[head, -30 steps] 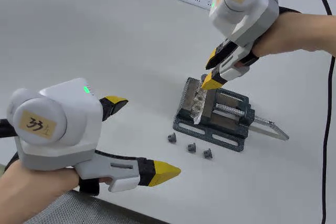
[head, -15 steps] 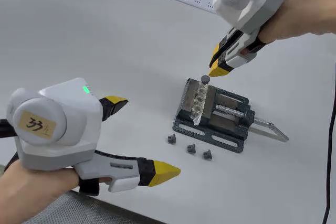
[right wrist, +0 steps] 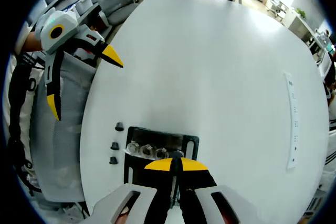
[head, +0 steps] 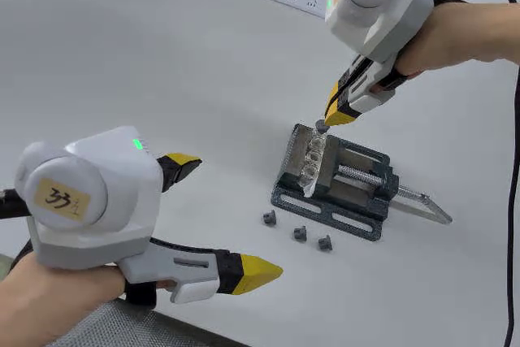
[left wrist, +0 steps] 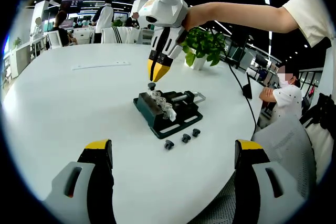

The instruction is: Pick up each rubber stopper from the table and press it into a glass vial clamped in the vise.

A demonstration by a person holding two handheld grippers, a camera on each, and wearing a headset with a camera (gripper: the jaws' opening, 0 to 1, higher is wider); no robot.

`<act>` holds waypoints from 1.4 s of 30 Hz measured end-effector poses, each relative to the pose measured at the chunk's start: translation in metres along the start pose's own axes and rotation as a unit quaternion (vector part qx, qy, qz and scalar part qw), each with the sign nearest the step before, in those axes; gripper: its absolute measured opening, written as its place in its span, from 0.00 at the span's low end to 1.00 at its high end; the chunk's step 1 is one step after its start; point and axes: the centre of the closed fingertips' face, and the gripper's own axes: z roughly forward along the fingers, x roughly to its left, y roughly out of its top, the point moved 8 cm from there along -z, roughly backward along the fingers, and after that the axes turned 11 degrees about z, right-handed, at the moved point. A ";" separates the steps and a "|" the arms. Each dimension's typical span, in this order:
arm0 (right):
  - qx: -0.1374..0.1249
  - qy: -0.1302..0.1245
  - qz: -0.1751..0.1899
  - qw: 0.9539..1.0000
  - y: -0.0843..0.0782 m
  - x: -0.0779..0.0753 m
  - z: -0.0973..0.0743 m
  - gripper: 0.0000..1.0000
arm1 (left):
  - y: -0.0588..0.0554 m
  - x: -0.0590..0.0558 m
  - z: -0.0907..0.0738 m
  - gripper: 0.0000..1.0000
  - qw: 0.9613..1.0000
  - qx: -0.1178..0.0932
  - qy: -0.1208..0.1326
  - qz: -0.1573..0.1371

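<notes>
White surface stretched beneath the left tongs [head: 221,215], which gaped wide and empty closest to the person. Beyond them, three loose stoppers [head: 300,234] sat just before the vise [head: 325,210]. At its far end, one capped stopper [head: 322,127] stood upright directly under the right tongs [head: 337,117], pinched together on nothing; pressing would likely run straight down.

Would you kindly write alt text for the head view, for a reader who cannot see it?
The shut right claw points down at a stopper sitting on the end vial of a row clamped in a vise on a white table. Three loose stoppers lie beside the vise, and the open left claw hovers at near left.
</notes>
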 end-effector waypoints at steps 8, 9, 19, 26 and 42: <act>0.005 0.008 0.003 1.000 0.000 -0.002 0.002 0.00 | -0.001 0.000 0.000 0.97 1.000 0.000 0.001 -0.001; 0.004 0.008 0.003 1.000 0.000 -0.002 0.002 0.00 | -0.001 0.000 0.000 0.97 1.000 0.000 0.001 -0.001; 0.009 0.011 0.009 1.000 -0.002 0.001 0.004 0.00 | -0.002 0.001 -0.001 0.97 1.000 -0.002 0.001 -0.003; 0.020 0.009 0.006 1.000 0.001 0.002 0.005 0.00 | -0.002 0.000 -0.001 0.97 1.000 -0.002 0.002 -0.004; 0.016 0.016 0.013 1.000 0.001 0.001 0.006 0.00 | 0.000 -0.001 -0.001 0.97 1.000 -0.003 0.002 -0.004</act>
